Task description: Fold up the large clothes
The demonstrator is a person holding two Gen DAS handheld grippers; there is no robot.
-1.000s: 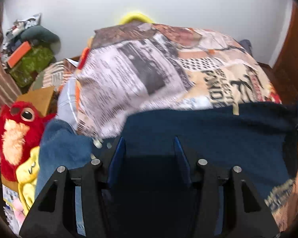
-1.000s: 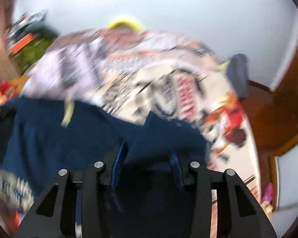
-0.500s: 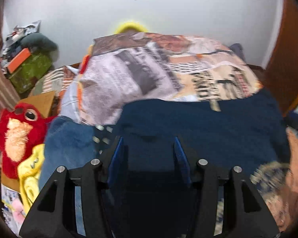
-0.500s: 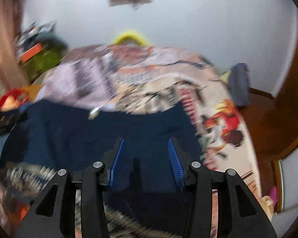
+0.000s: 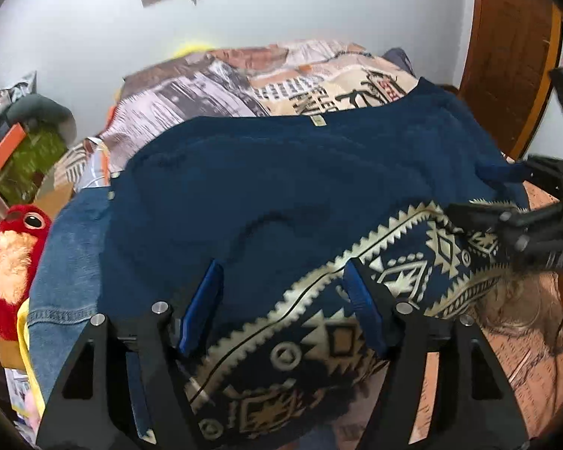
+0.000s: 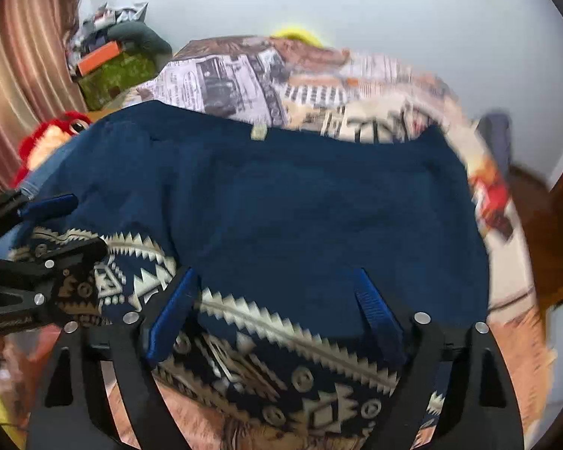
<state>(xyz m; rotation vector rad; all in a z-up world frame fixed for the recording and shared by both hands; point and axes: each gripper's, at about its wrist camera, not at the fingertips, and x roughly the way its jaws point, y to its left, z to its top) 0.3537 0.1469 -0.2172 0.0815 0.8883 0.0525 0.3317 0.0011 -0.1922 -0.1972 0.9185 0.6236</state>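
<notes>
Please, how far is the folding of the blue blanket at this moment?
Done: the plain navy blanket lies spread over the printed bedspread, and its patterned border is turned up at the near edge.

In hand: both the left gripper and right gripper stand open over that near edge, gripping nothing visible.

Left: the blanket is still wide and mostly flat, so further folds seem needed.

A bed [image 5: 319,71] carries everything, covered by a spread printed with newspaper and building pictures in grey, cream and orange. A dark blue garment [image 5: 281,195] with a cream zigzag-patterned band lies spread across its near half. Blue denim [image 5: 67,258] lies at the near left, partly under the garment. The far half shows bare spread.
</notes>
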